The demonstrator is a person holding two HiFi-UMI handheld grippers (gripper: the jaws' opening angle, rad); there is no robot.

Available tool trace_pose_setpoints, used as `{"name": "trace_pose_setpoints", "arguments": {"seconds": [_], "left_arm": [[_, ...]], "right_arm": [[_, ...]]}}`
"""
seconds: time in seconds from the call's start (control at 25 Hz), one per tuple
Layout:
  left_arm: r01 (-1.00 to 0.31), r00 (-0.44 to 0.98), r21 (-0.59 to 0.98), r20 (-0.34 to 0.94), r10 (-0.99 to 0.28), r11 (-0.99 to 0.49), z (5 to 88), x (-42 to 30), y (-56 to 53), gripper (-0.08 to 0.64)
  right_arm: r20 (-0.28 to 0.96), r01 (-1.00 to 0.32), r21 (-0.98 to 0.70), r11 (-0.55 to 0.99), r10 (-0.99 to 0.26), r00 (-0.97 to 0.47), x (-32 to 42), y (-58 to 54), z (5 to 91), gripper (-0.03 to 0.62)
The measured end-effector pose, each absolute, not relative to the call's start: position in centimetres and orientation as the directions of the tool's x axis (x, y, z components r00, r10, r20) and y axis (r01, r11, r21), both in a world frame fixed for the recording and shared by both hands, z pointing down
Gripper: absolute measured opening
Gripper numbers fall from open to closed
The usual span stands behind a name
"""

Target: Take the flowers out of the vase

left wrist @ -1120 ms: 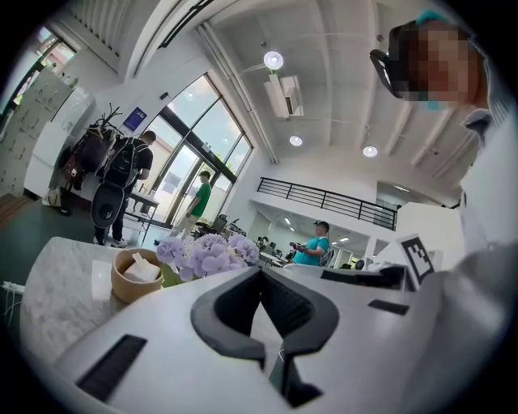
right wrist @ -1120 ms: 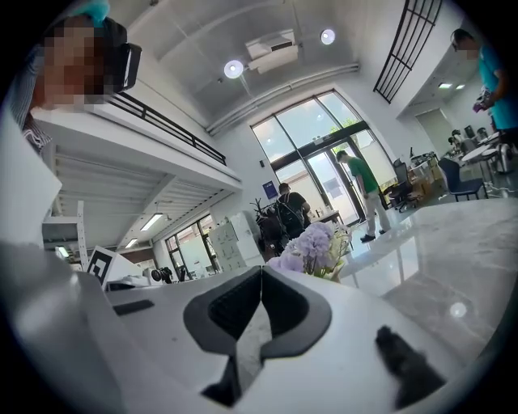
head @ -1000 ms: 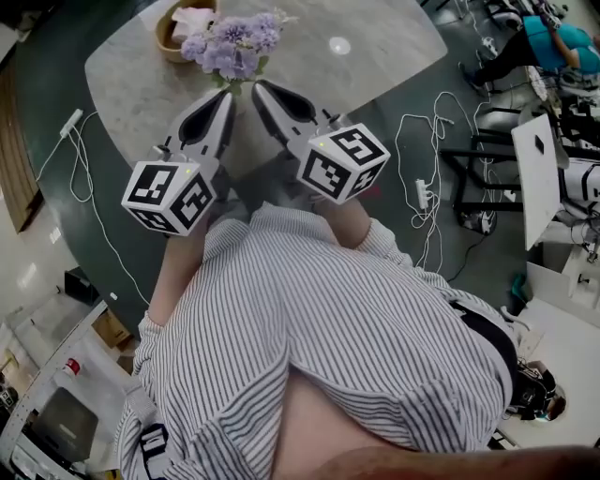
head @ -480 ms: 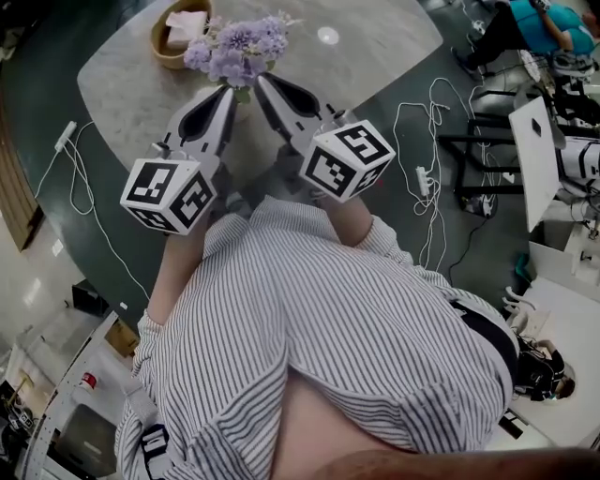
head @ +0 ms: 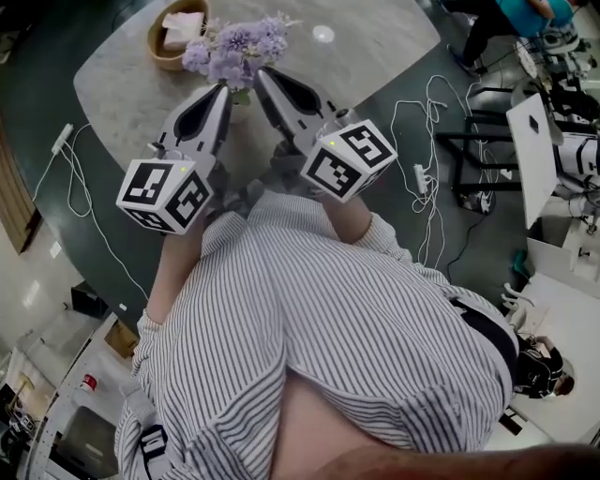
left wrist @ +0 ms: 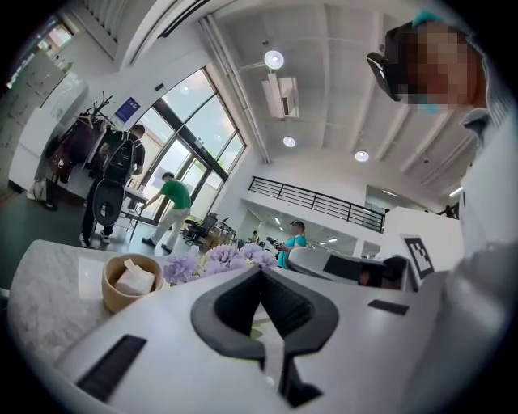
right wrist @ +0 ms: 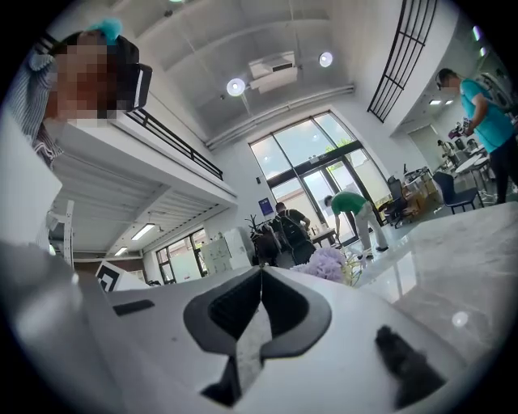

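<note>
A bunch of purple flowers (head: 234, 52) stands near the front edge of the round marble table (head: 375, 56); the blooms hide the vase almost completely. My left gripper (head: 223, 89) is shut and empty, with its tip just below the flowers on their left. The right gripper (head: 260, 73) is also shut and empty, its tip beside the flowers on their right. In the left gripper view the shut jaws (left wrist: 261, 268) point at the flowers (left wrist: 218, 260), a short way off. From the right gripper (right wrist: 261, 271) the flowers (right wrist: 328, 263) show just right of the tip.
A brown bowl (head: 178, 28) holding a white paper wad sits on the table behind and left of the flowers. White cables (head: 422, 187) trail over the dark floor to the right, near a white desk (head: 534, 169). People stand in the background.
Both grippers have edged slightly forward toward the flowers. Their jaws stay shut and hold nothing.
</note>
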State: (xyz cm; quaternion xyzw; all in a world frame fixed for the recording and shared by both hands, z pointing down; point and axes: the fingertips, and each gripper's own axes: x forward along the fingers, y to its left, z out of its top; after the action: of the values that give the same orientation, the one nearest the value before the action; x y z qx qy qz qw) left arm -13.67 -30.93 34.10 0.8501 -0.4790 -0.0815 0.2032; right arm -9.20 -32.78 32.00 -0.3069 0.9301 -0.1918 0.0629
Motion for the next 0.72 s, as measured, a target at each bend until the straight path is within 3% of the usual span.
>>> {"name": "trace_pose_setpoints", "arguments": {"seconds": [0.72], "left_arm": [[-0.802,0.478,0.441,0.069,-0.876,-0.403,34.3,-13.0,-32.1,0.009]], "right_arm": [[0.026,-0.525,-0.396,0.754,-0.562,-0.827,-7.5,-34.1,32.4,0.014]]}}
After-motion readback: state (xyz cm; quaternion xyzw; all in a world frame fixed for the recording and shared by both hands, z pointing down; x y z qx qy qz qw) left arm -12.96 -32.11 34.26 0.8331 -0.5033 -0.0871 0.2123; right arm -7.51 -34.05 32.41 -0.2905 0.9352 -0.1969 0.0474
